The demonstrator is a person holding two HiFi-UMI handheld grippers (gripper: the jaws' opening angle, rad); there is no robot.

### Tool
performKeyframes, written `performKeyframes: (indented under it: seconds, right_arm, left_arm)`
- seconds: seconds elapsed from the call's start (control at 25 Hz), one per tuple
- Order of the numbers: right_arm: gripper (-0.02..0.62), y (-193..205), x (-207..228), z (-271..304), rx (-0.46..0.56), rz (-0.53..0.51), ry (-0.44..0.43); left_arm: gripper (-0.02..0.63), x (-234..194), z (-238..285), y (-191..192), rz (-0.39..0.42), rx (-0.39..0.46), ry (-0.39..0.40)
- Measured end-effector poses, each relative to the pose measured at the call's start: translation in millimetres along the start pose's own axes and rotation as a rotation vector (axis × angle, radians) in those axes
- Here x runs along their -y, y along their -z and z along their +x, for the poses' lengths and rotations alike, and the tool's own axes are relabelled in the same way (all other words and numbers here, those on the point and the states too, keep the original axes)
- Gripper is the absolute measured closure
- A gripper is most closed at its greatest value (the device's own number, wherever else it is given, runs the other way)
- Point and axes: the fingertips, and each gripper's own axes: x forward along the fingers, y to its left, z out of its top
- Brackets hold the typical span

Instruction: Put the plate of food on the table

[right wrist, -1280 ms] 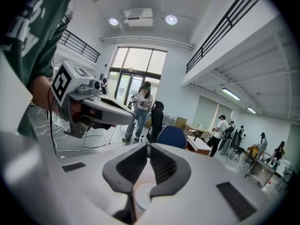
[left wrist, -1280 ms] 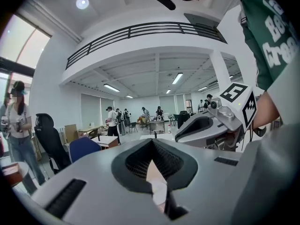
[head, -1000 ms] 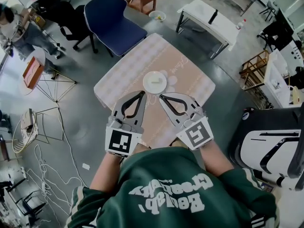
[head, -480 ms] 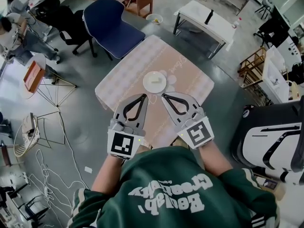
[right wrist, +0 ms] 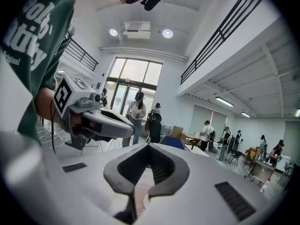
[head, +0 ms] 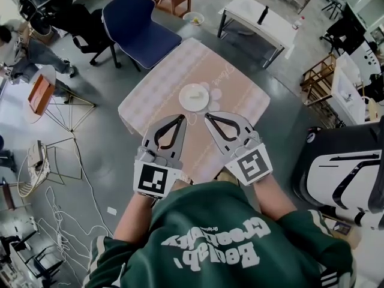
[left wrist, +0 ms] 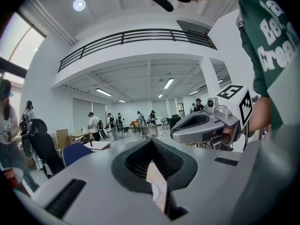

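Observation:
A white plate (head: 194, 96) with a little food on it rests in the middle of a small square table (head: 237, 98) under a pale patterned cloth. My left gripper (head: 182, 117) and right gripper (head: 207, 116) hover side by side over the table's near half, just short of the plate, tips angled toward each other. Both are shut with nothing between the jaws. In the left gripper view the left gripper (left wrist: 151, 140) has its ribbed pads together, and the right gripper (left wrist: 174, 134) shows beside it. The right gripper view shows the right gripper (right wrist: 149, 145) closed as well.
A blue chair (head: 138, 26) stands at the table's far left corner, and a white bench table (head: 258, 17) lies beyond it. Cables (head: 60, 203) and a wire frame (head: 69, 110) litter the floor at left. A white machine (head: 342, 179) stands at right. Several people are about the room.
Both grippers stay shut and empty near the plate. The left one has drifted slightly, and the head view has shifted a little. The plate has not moved on the table.

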Motion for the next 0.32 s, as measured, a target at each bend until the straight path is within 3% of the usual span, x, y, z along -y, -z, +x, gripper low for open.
performKeyframes:
  seconds: [0.32]
  right_arm:
    - [0.581, 4.5, 6.1, -3.1, 0.007, -0.007, -0.013]
  left_arm:
    - [0.597, 3.9, 8.7, 7.2, 0.010, -0.023, 0.002]
